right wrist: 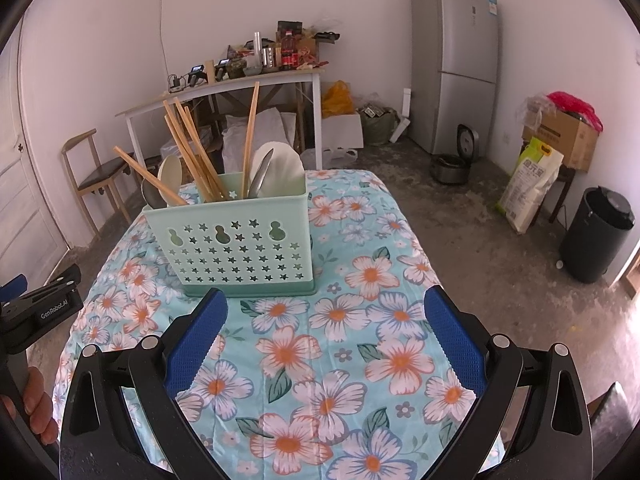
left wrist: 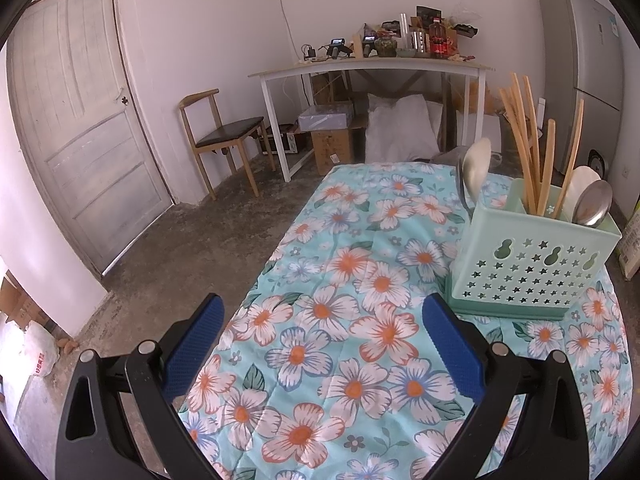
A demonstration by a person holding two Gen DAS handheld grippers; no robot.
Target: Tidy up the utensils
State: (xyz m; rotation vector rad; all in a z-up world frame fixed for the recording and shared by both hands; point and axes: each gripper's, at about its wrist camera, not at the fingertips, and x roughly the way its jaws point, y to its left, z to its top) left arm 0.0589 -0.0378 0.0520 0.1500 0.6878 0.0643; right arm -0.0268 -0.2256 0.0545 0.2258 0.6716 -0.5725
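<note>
A mint-green perforated utensil caddy point(left wrist: 532, 260) stands on the floral tablecloth point(left wrist: 340, 320); it also shows in the right wrist view point(right wrist: 236, 244). It holds several wooden chopsticks point(right wrist: 192, 152), metal spoons point(left wrist: 594, 204) and white ceramic spoons point(right wrist: 280, 168). My left gripper point(left wrist: 324, 312) is open and empty, to the left of the caddy and nearer than it. My right gripper point(right wrist: 326, 306) is open and empty, just in front of the caddy. The left gripper's body point(right wrist: 36, 312) shows at the left edge of the right wrist view.
The table's left edge point(left wrist: 256, 280) and right edge point(right wrist: 432, 280) drop to a concrete floor. A wooden chair point(left wrist: 224, 136), a cluttered white desk point(left wrist: 372, 68), a grey fridge point(right wrist: 456, 64), a black bin point(right wrist: 596, 240) and a rice sack point(right wrist: 528, 188) stand around.
</note>
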